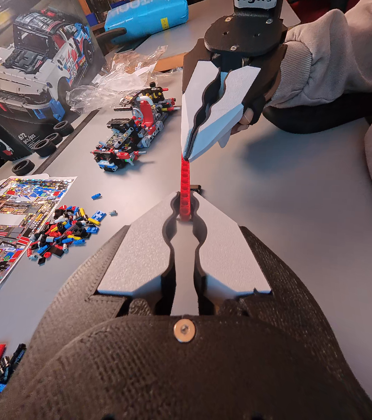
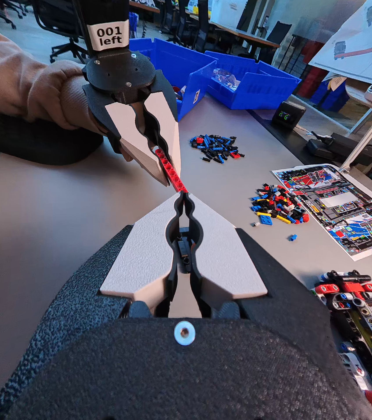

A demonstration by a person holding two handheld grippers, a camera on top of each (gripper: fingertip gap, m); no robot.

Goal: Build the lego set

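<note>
A long red beam with holes [image 1: 185, 179] is held in the air between both grippers over the grey table [image 1: 271, 204]. My left gripper [image 1: 184, 196] is shut on its near end. My right gripper [image 1: 187, 156] is shut on its far end, tilted down from above. In the right wrist view my right gripper [image 2: 183, 195] pinches the tip of the red beam [image 2: 177, 181], and my left gripper [image 2: 171, 179] grips it farther along. A small black piece [image 2: 183, 250] lies on the table under the right gripper.
The partly built car chassis [image 1: 132, 127] lies at mid-left. A pile of loose pieces [image 1: 66, 231] and a sticker sheet [image 1: 14, 222] lie nearer. The set's box [image 1: 32, 68], tyres [image 1: 44, 145] and plastic bags [image 1: 116, 77] stand behind. Blue bins [image 2: 226, 79] and another pile [image 2: 216, 147] are farther off. The tips of both grippers are at nearly the same place.
</note>
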